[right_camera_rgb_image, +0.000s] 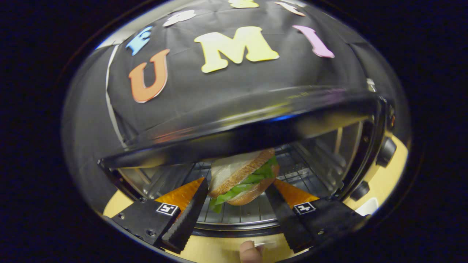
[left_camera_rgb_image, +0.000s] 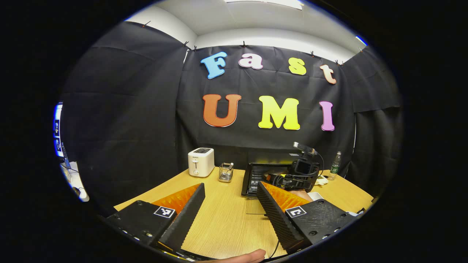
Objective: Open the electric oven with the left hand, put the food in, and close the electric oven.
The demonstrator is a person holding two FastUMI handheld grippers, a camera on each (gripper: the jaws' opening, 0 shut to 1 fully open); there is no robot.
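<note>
Wooden table [left_camera_rgb_image: 226, 219] under the left claw [left_camera_rgb_image: 230, 204], wide open, empty. Sandwich [right_camera_rgb_image: 243, 179] lies aslant on the oven [right_camera_rgb_image: 256, 120] rack between the right claw [right_camera_rgb_image: 237, 204] fingers — contact unclear, rear hidden.

Light wood-grain counter [left_camera_rgb_image: 226, 219] stretches across the left gripper view; a white toaster [left_camera_rgb_image: 200, 162] stands at its far left edge; just beside it, to the right, sits a small clear holder [left_camera_rgb_image: 226, 172]; the black electric oven [left_camera_rgb_image: 257, 175] stands mid-counter, door open; a plastic bottle [left_camera_rgb_image: 335, 166] stands upright at the far right, near the back wall; a white item beside it, too small to tell.
</note>
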